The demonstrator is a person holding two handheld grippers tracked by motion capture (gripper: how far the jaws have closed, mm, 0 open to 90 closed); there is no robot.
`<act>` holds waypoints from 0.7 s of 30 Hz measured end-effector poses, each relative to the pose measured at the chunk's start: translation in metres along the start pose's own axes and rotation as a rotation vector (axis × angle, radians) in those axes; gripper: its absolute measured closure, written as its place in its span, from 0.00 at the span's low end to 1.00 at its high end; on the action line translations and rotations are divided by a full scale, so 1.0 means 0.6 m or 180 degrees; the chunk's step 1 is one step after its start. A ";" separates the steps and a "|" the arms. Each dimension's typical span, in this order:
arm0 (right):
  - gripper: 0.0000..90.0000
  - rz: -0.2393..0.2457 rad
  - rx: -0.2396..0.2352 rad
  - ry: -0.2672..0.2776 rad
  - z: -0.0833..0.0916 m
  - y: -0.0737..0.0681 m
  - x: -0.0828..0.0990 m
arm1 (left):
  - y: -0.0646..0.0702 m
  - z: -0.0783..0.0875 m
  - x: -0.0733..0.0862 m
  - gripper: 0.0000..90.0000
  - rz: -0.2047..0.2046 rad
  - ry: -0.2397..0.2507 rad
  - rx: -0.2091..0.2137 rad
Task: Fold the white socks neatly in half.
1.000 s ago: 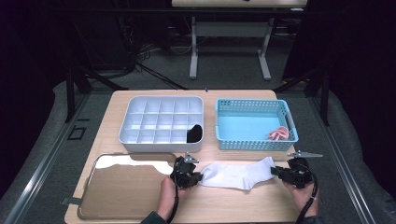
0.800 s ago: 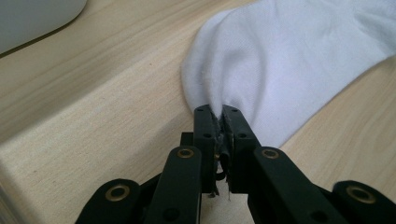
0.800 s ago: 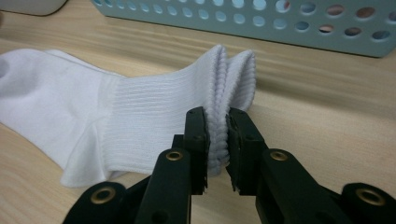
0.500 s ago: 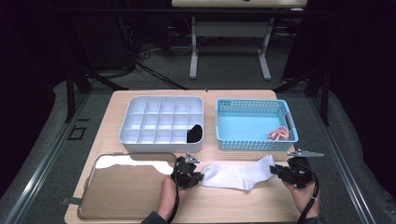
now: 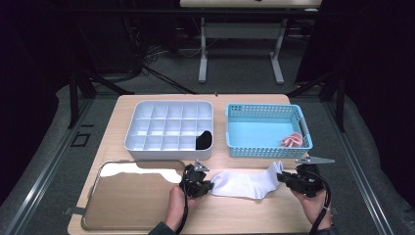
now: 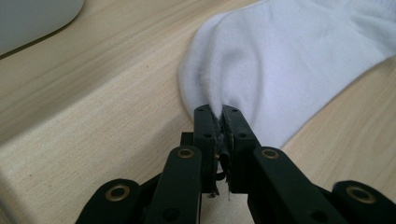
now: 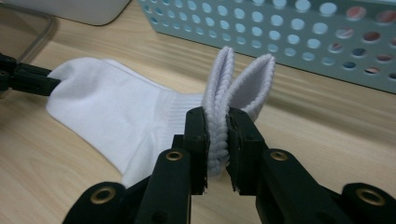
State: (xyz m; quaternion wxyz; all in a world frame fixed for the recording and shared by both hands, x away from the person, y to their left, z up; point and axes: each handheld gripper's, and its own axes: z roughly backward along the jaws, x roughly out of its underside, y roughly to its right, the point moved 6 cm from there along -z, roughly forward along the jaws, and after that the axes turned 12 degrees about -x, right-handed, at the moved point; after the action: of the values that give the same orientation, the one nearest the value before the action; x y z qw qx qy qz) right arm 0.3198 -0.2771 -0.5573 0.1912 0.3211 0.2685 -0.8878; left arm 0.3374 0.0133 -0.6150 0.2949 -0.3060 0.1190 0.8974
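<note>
The right gripper [image 7: 217,140] clamps its two black jaws on the ribbed cuff of a white knitted sock [image 7: 126,121], whose folded cuff edges stand up just beyond the jaw tips. The sock body runs away to the gripper's left across the pale wooden table [image 7: 308,126] to the other gripper's black jaws [image 7: 28,78], which pinch its far end. Ahead of the tool stands a light-blue perforated plastic basket [image 7: 299,32].

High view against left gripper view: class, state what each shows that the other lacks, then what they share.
High view alone: the divider tray, the blue basket with a pink item, and the right hand-held gripper pinching the sock's cuff. Left gripper view alone: close up, the fabric bunched between the shut jaws. Both: the white sock, the left hand-held gripper, the wooden table.
</note>
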 end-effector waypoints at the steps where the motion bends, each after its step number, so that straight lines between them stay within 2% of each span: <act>1: 0.88 0.0018 -0.0010 -0.0003 -0.001 -0.004 -0.002 | 0.000 0.000 0.000 0.95 0.0001 0.0002 -0.0001; 13: 0.88 0.0176 -0.0327 -0.0015 -0.022 -0.061 -0.019 | 0.000 0.000 -0.001 0.95 0.0005 0.0017 0.0003; 21: 0.88 0.0296 -0.0499 -0.0139 -0.053 -0.093 -0.026 | 0.002 -0.001 -0.001 0.95 0.0014 0.0016 0.0017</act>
State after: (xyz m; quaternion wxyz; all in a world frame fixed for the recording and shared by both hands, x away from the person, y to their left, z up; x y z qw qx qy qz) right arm 0.3172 -0.2121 -0.5478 0.2626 0.2979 0.3177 -0.8610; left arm 0.3373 0.0121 -0.6151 0.2935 -0.3072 0.1229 0.8969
